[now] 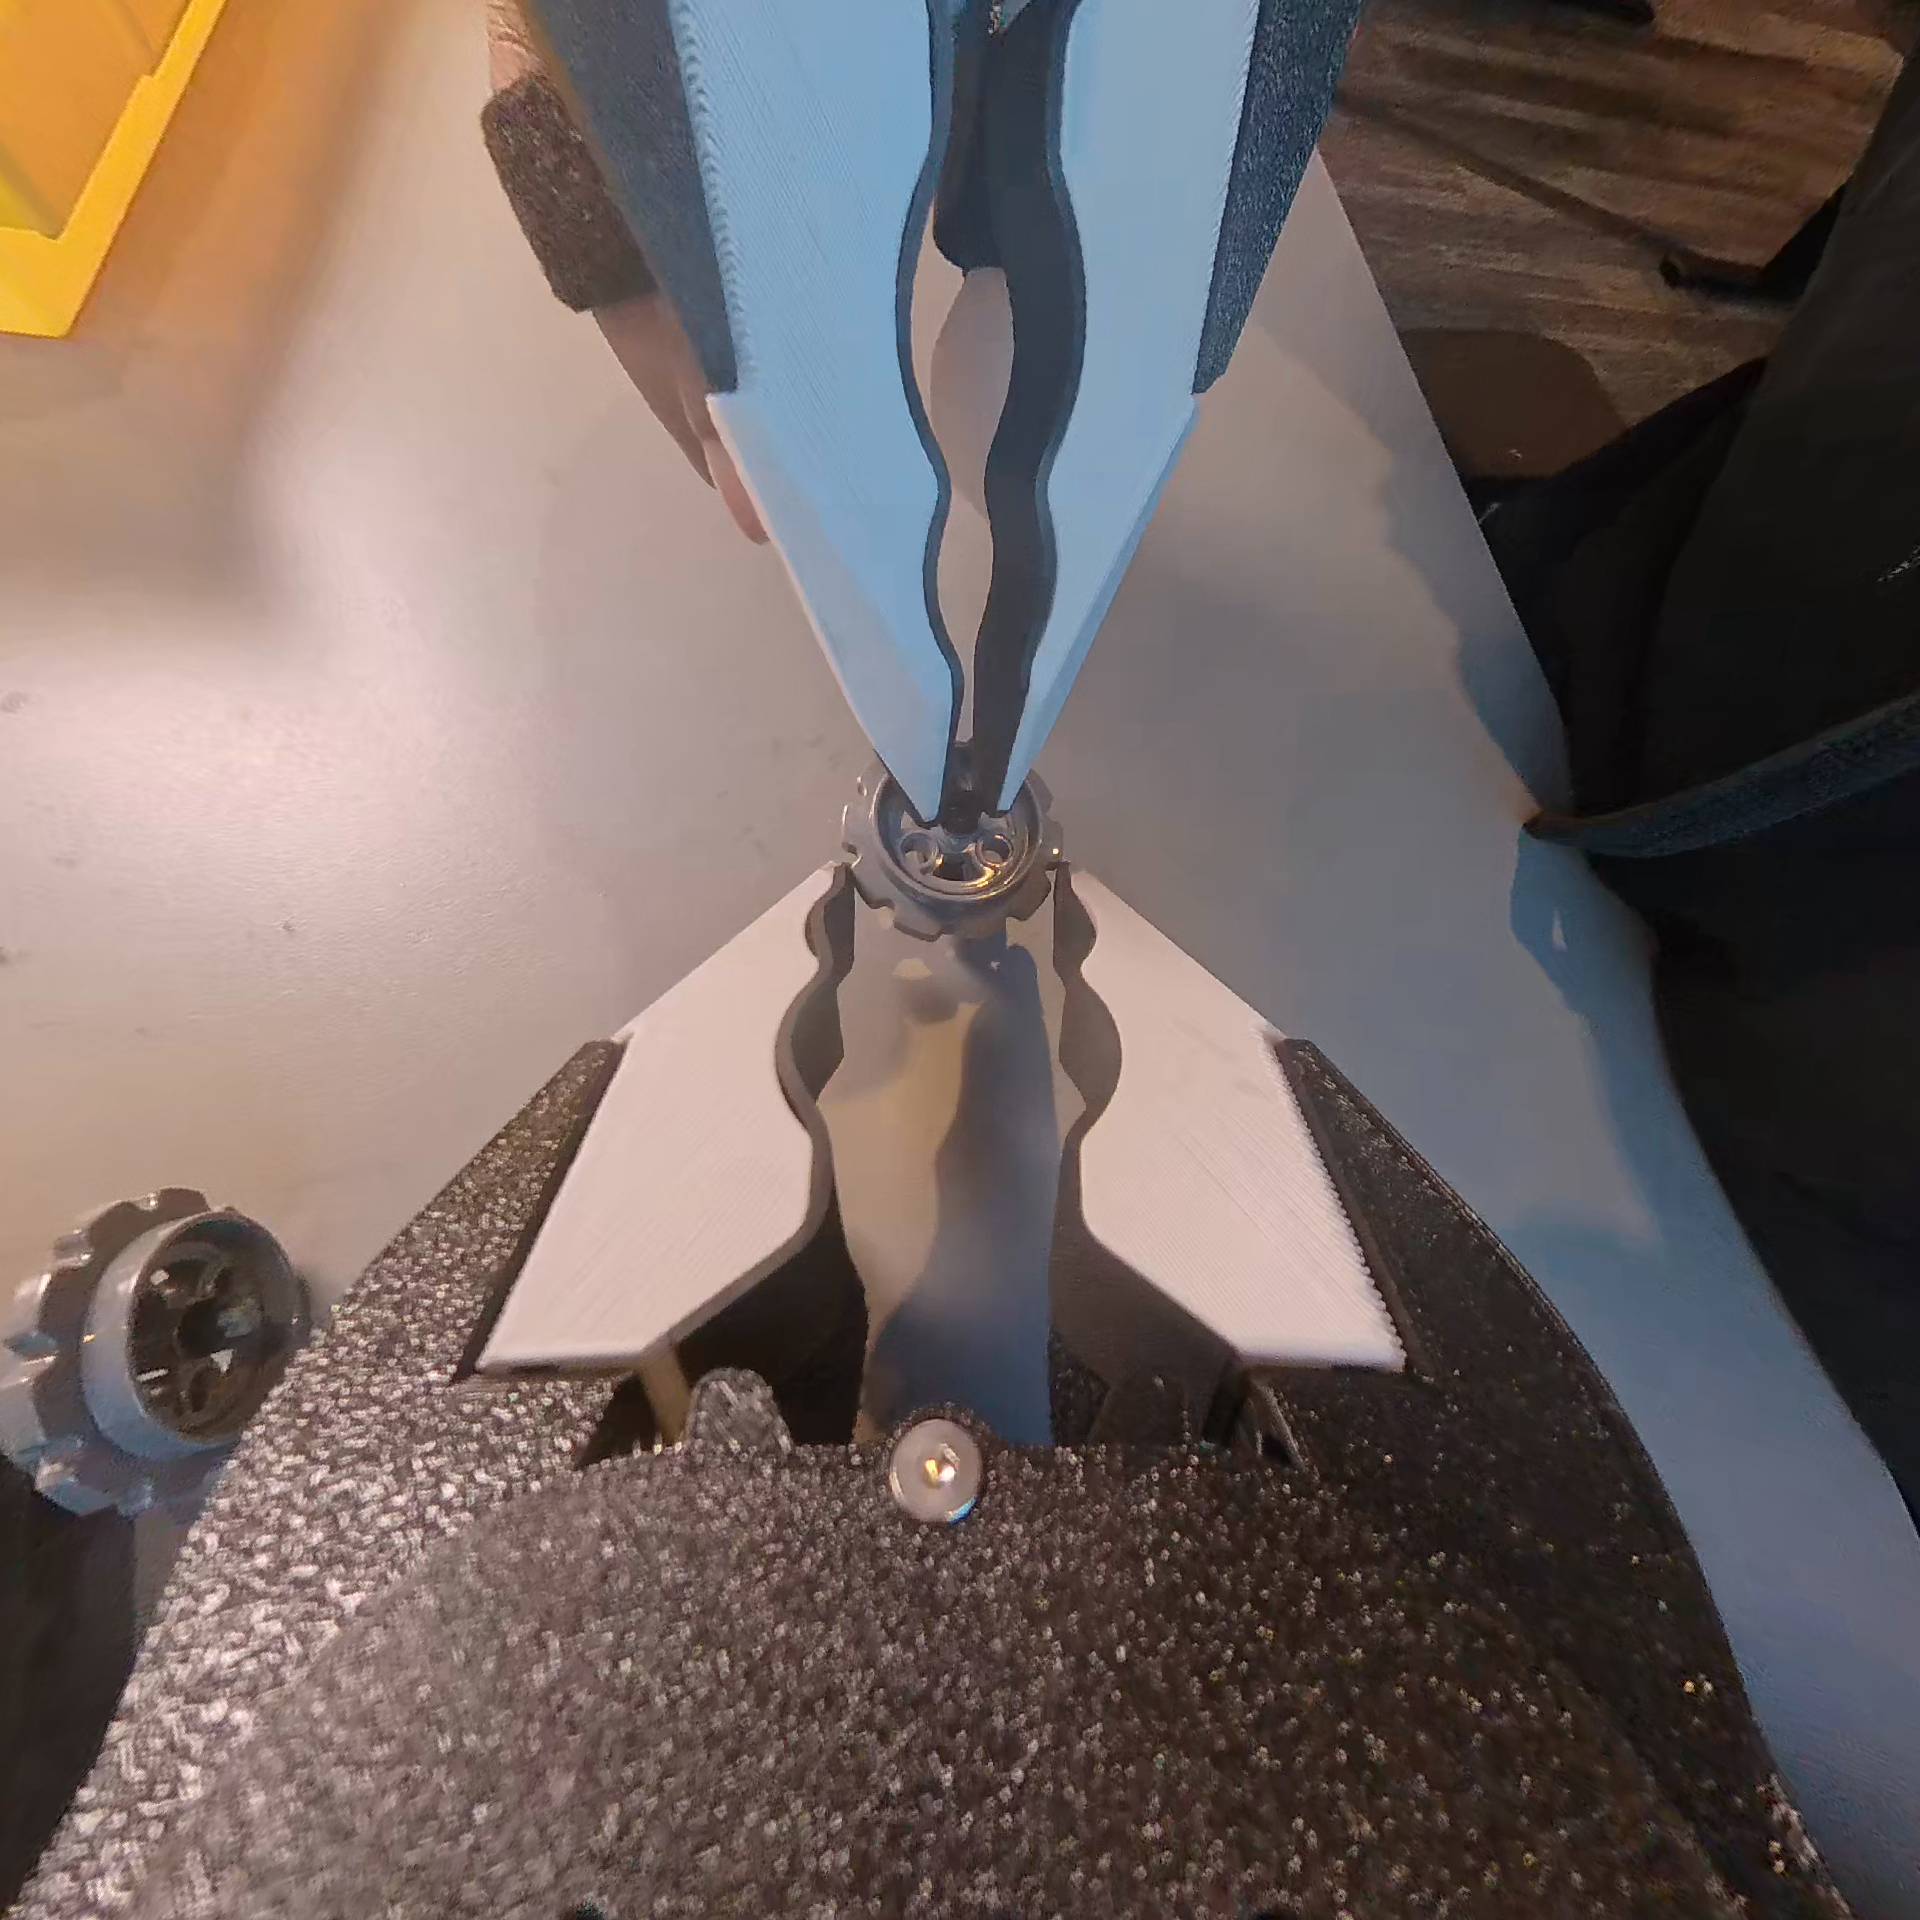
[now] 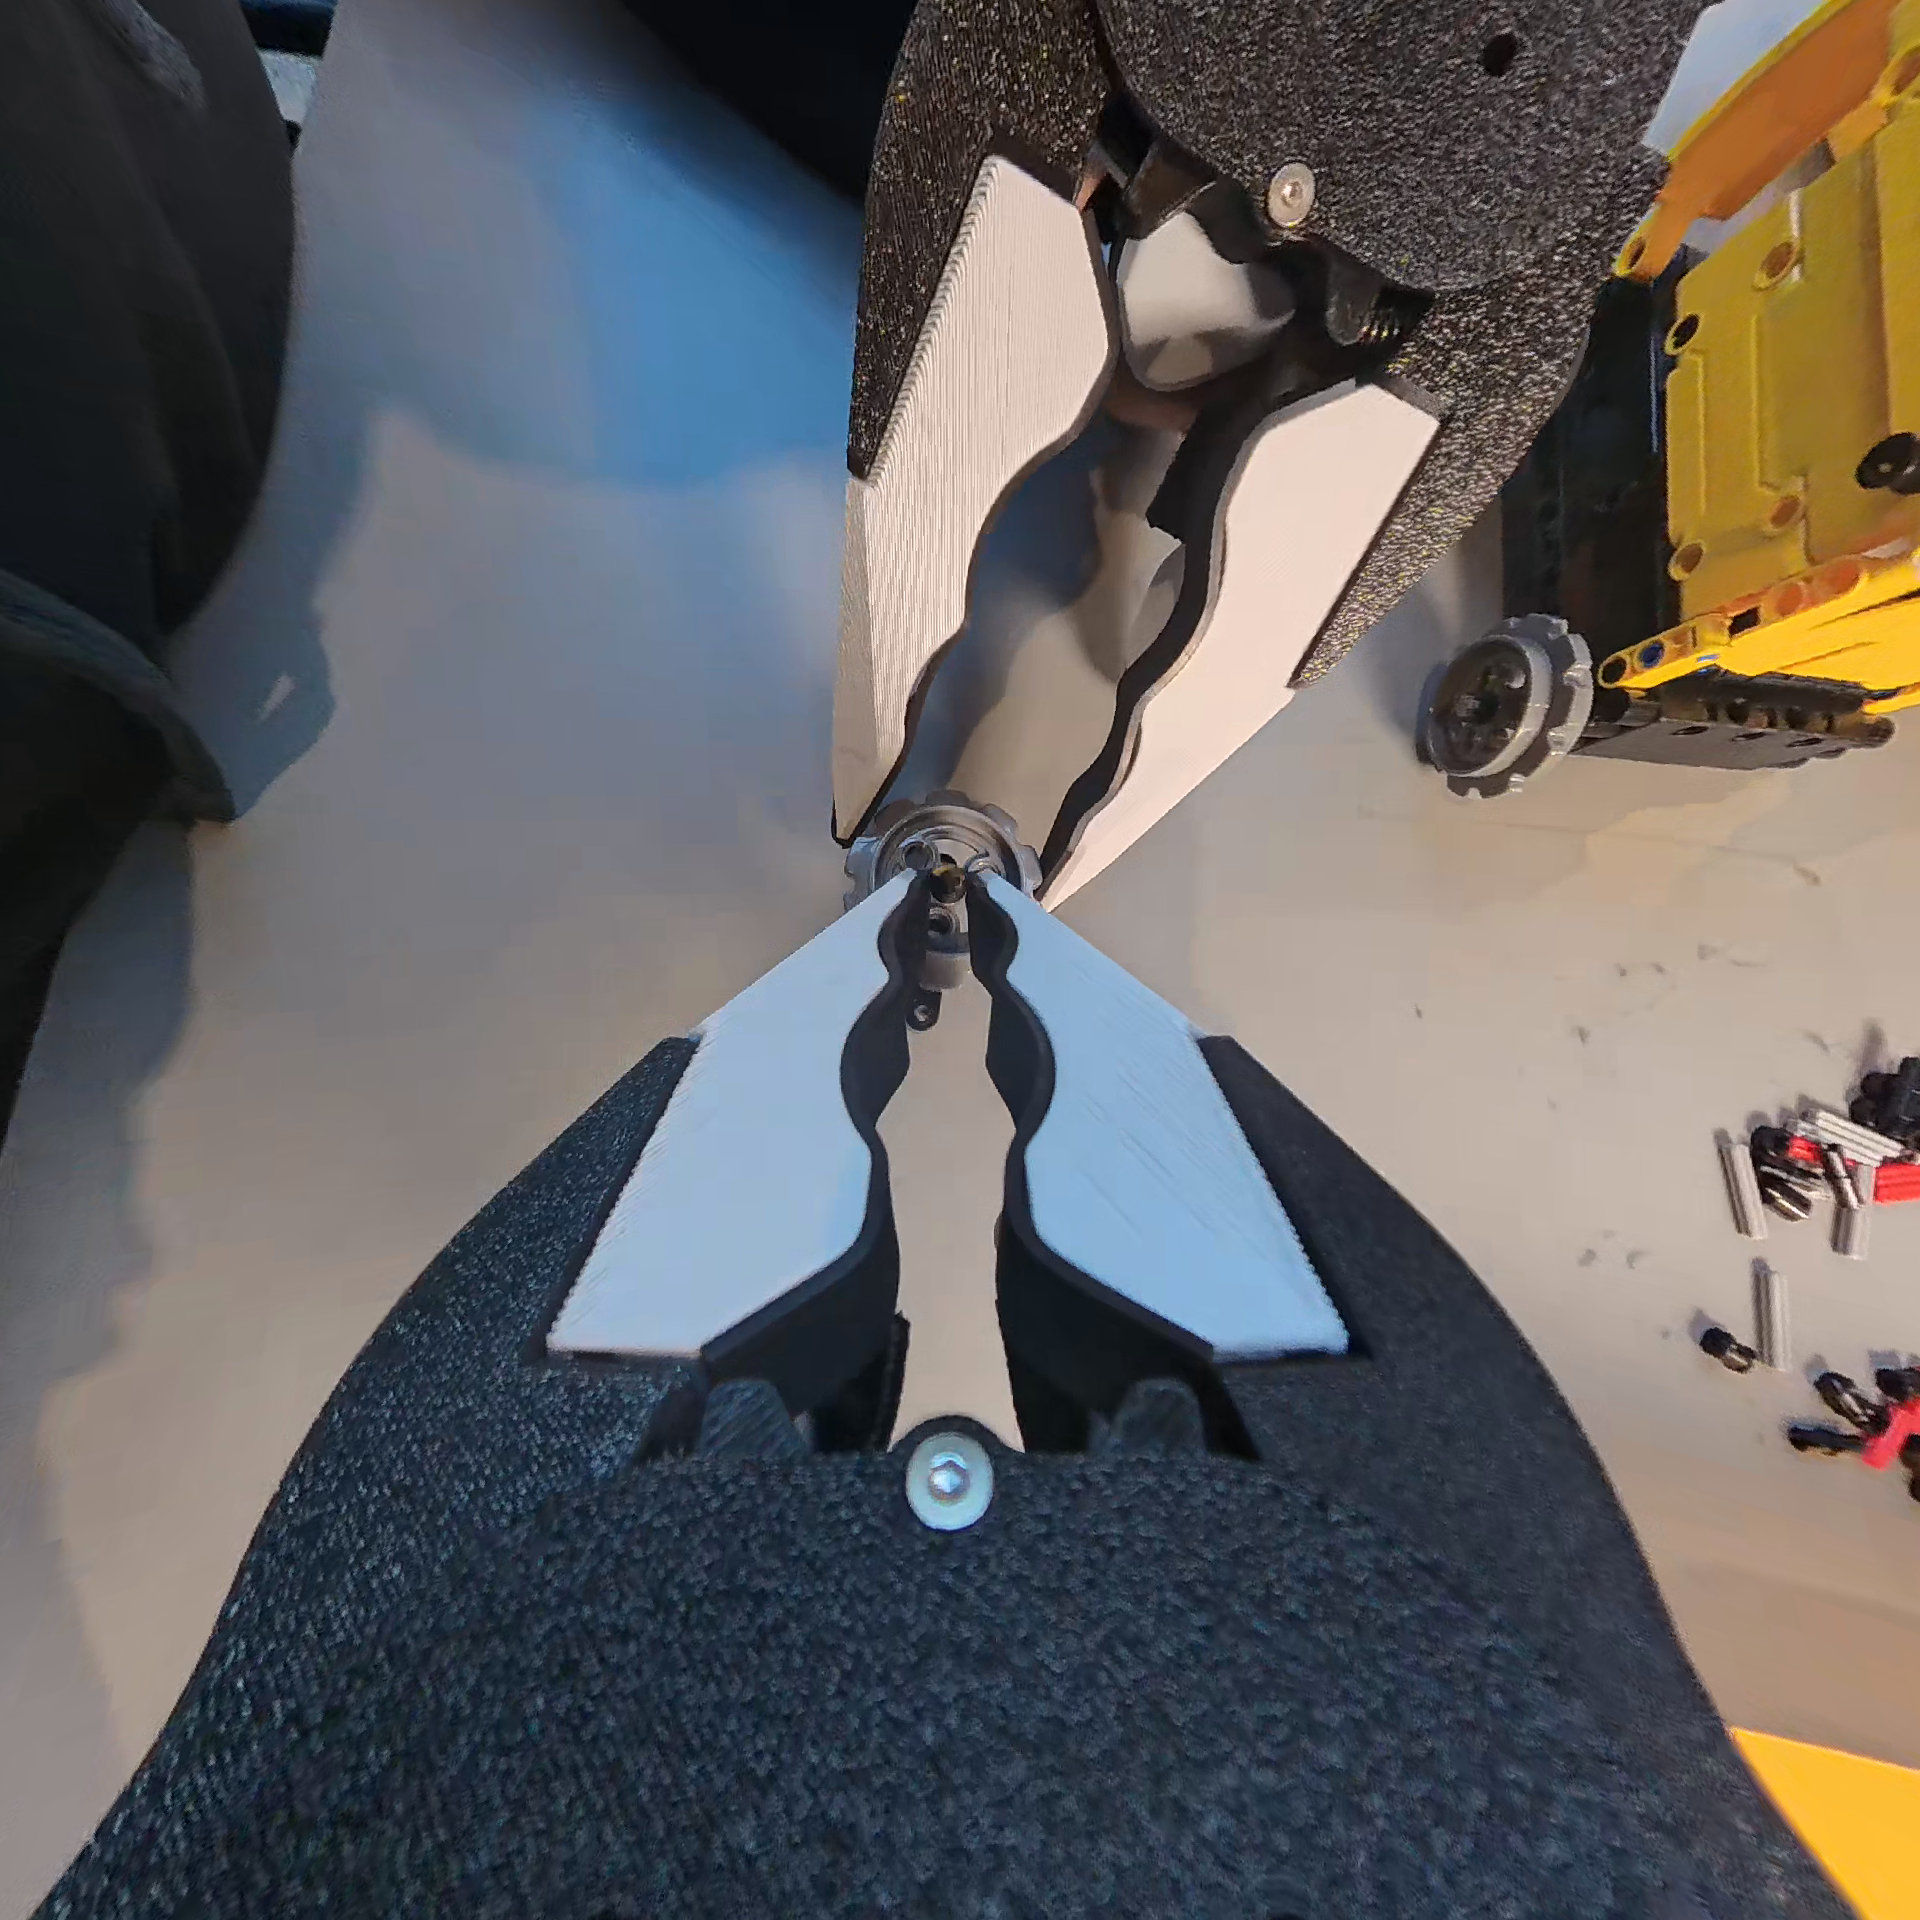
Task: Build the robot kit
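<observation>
In the left wrist view, the left gripper (image 1: 948,883) has its fingers spread just wide enough to pinch the rim of a small grey toothed wheel (image 1: 943,871) from both sides, holding it above the white table (image 1: 312,727) with its open hub facing the camera, so its axle line runs up toward the lens. The right gripper (image 1: 966,816) comes in from opposite, tips nearly together on a small dark pin at the hub, seemingly so the wheel stays steady. A second grey wheel (image 1: 156,1351) sits at lower left. In the right wrist view, the right gripper (image 2: 943,883) grips that dark pin (image 2: 945,883) at the wheel (image 2: 940,847), which the left gripper (image 2: 940,831) clamps; a yellow toy vehicle (image 2: 1787,416) and loose small parts (image 2: 1829,1174) lie to the right.
</observation>
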